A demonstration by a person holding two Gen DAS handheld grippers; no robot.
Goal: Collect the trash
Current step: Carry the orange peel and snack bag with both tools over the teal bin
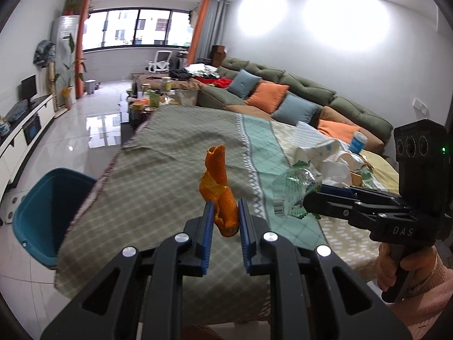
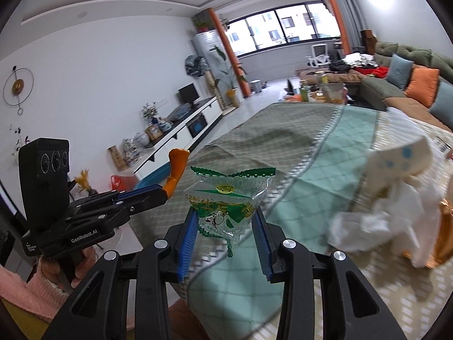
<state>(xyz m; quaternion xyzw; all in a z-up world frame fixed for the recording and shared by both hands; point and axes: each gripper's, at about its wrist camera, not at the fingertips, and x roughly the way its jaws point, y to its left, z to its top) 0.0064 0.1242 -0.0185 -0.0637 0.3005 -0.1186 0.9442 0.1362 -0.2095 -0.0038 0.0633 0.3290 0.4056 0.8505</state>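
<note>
My left gripper [image 1: 225,215] is shut on a curled orange peel [image 1: 219,187] and holds it above the patterned cloth [image 1: 158,153] on the table. It also shows in the right wrist view [image 2: 162,192], with the peel [image 2: 177,167] sticking up from it. My right gripper [image 2: 225,226] is shut on a clear green-printed plastic wrapper [image 2: 223,201] held above the cloth [image 2: 311,170]. It shows at the right of the left wrist view [image 1: 308,201], with the wrapper [image 1: 294,189] at its tip. A blue bin [image 1: 48,209] stands on the floor left of the table.
A pile of trash lies on the cloth to the right: crumpled white tissue [image 2: 376,218], a crushed paper cup [image 2: 402,155] and a blue-white cup [image 1: 358,141]. A green sofa [image 1: 297,90] with cushions runs behind the table. A TV cabinet [image 2: 181,136] lines the left wall.
</note>
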